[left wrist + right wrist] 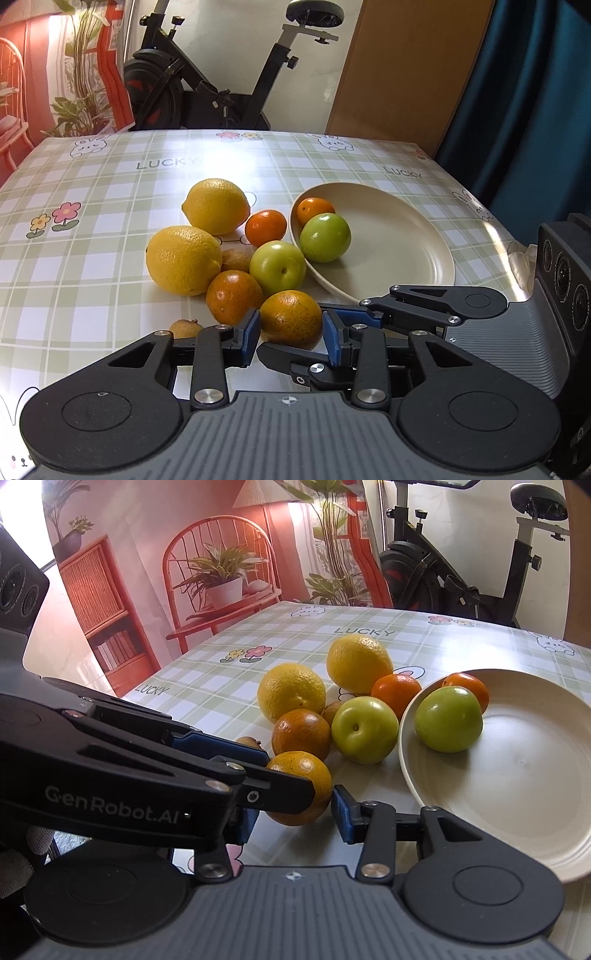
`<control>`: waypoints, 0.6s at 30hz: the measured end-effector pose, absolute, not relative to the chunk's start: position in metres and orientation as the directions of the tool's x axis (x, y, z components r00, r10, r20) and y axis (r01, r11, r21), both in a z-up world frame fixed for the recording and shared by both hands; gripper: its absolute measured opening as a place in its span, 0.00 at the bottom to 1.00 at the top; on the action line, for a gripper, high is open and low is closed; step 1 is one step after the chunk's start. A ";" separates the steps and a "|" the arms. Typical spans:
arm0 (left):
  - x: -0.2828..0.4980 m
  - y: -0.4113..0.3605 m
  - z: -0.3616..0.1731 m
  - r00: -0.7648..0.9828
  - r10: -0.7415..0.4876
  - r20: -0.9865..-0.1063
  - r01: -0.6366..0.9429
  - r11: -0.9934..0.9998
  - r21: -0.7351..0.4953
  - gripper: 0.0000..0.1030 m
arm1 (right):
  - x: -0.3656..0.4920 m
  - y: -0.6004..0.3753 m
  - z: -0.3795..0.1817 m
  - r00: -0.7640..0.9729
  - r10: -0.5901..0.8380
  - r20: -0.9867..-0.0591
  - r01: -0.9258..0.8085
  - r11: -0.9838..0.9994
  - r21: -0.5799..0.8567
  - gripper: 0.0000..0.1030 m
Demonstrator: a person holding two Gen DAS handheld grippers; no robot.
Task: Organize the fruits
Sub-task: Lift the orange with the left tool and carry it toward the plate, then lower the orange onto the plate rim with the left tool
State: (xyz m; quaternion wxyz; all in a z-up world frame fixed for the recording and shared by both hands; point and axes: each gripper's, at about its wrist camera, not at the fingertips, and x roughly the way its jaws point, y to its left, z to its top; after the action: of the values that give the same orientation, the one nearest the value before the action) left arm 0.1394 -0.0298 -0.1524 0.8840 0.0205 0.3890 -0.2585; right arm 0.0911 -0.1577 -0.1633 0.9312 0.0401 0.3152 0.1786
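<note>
Our left tool (290,334) and right tool (293,814) both seem to clamp the near speckled round orange (291,319); the cream round plate (399,236) lies far-right.

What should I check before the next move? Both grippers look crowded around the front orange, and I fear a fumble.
1. Left gripper pads against both sides of the speckled orange: ok.
2. Right gripper grip on that same orange: cannot tell; the left gripper hides one pad.
3. Only one gripper at the fruit: not ok; both straddle it.
4. Bare room on the plate: ok; only a green fruit and a small orange sit near its far rim.
</note>
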 end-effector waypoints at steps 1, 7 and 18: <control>0.140 -0.033 -0.149 0.571 -0.444 -0.691 0.479 0.863 -0.158 0.38 | 0.090 -0.159 -0.161 0.747 0.355 -0.562 -0.304 0.934 0.187 0.44; 0.151 -0.064 -0.136 0.578 -0.468 -0.668 0.541 0.833 -0.116 0.37 | 0.088 -0.180 -0.147 0.809 0.302 -0.505 -0.232 0.953 0.197 0.44; 0.178 -0.110 -0.146 0.512 -0.485 -0.709 0.599 0.793 -0.110 0.36 | 0.099 -0.229 -0.150 0.831 0.203 -0.518 -0.074 0.963 0.258 0.44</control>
State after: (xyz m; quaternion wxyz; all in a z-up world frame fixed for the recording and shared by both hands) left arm 0.1781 -0.1100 -0.1459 0.8663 0.0748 0.3821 -0.3130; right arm 0.0993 -0.2286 -0.1495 0.9500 0.1140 0.2814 0.0729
